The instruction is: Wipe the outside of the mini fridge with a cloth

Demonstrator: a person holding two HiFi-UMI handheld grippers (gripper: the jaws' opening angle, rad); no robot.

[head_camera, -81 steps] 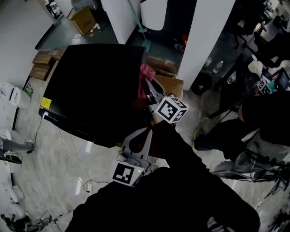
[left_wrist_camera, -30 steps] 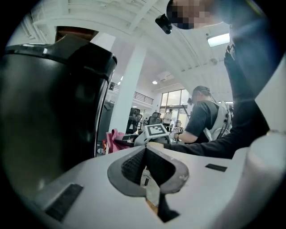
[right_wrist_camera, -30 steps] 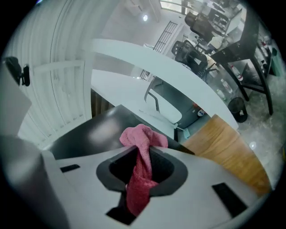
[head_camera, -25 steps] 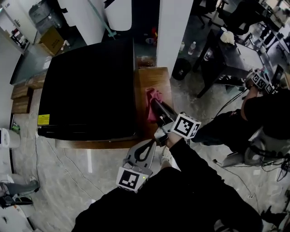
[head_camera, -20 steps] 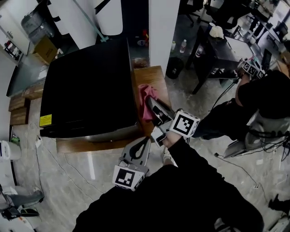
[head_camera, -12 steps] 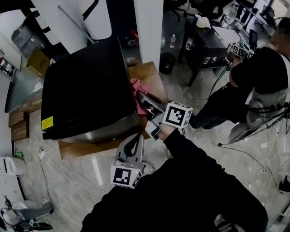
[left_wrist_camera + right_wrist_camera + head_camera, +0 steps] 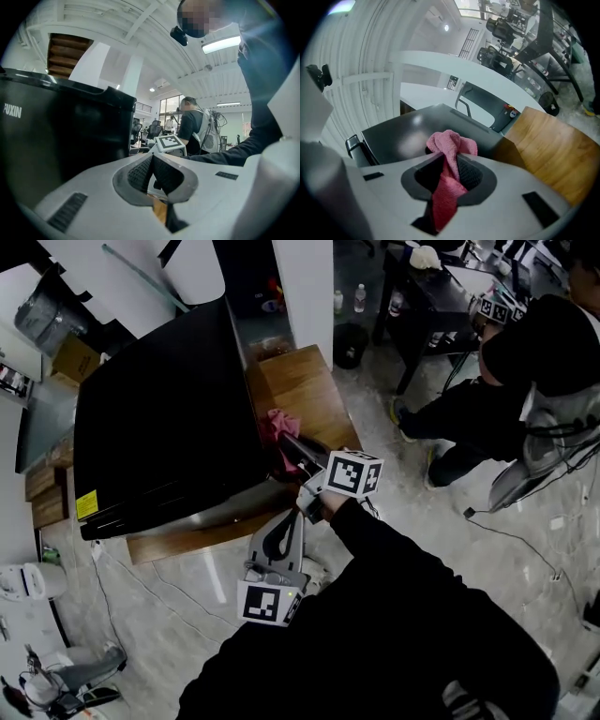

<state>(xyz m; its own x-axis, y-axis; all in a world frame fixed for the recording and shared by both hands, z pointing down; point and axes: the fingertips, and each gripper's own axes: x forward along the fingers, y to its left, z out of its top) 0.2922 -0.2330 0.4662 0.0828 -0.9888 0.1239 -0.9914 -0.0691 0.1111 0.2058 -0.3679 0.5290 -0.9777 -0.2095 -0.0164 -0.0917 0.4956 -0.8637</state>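
**Pink cloth held at the fridge's side wall**

The right tool (image 7: pixel 289 444) is clamped on the pink cloth (image 7: pixel 278 425). The right gripper view shows the fabric running down between the two pads, with its bunched end poking past the tips. That end sits against the right side wall of the black mini fridge (image 7: pixel 159 409), toward the fridge's near corner. The fridge stands on a low wooden tabletop (image 7: pixel 305 385) and fills its left part, with bare wood showing along the right edge. The left tool (image 7: pixel 284 521) is at the tabletop's near edge, just beside the right one, its jaws together and holding nothing.
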